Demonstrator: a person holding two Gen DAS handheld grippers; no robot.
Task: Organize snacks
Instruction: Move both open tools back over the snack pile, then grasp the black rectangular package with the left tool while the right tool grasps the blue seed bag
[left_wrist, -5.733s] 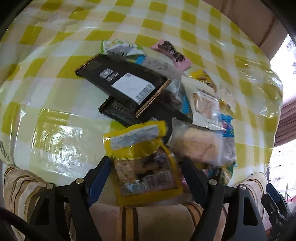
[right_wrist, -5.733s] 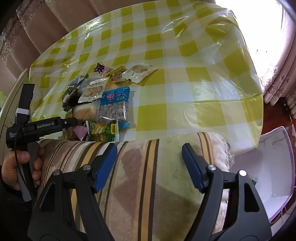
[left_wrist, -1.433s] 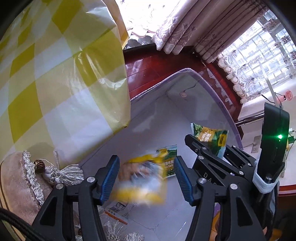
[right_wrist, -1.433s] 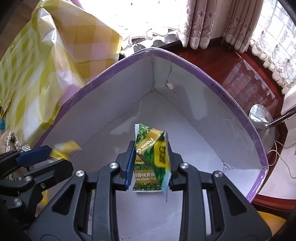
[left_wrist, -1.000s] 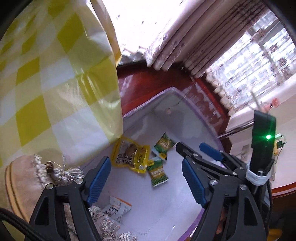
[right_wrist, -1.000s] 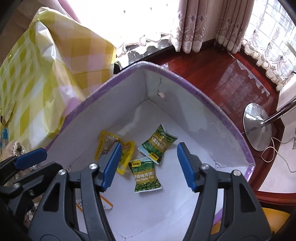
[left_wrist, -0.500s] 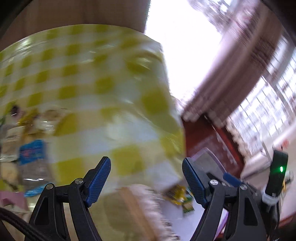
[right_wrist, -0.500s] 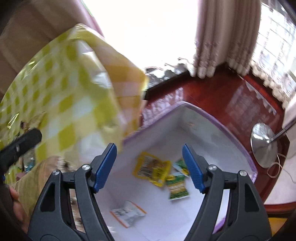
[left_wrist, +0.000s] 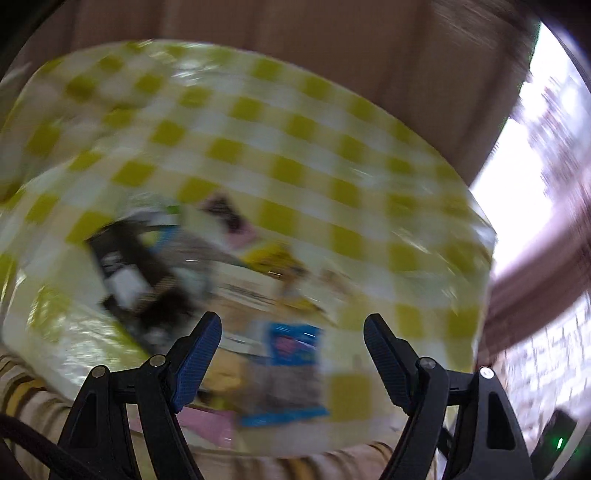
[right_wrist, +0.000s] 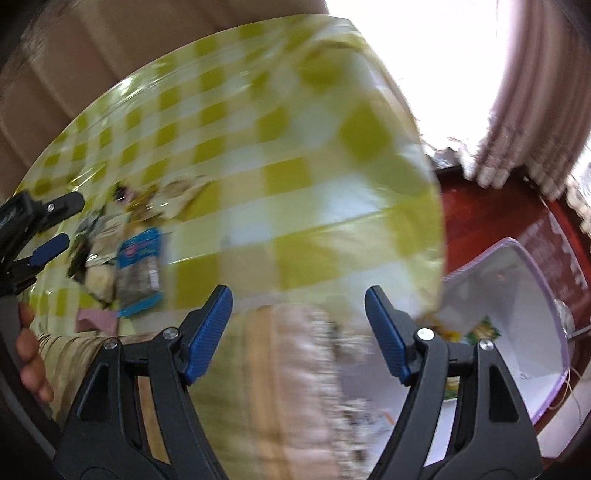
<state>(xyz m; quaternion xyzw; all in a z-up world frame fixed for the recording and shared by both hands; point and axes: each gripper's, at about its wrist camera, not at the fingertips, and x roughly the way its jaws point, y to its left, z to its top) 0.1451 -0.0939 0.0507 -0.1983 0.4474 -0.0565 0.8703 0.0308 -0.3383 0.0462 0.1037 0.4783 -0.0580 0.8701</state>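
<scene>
- Left gripper (left_wrist: 291, 354): fingers apart, nothing between them, above the blurred snack pile (left_wrist: 207, 280) at centre-left on the checked worktop (left_wrist: 295, 147).
- Right gripper (right_wrist: 298, 332): fingers apart and empty, having just opened wider.
- White box (right_wrist: 517, 302), lower right of the right view, holds a few snack packets (right_wrist: 480, 330).

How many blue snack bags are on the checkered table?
1 that I can tell: the blue snack bag lies near the table's front edge, in the pile's right part, also seen from the right wrist. The pictures are blurry, so others may be hidden in the pile.
</scene>
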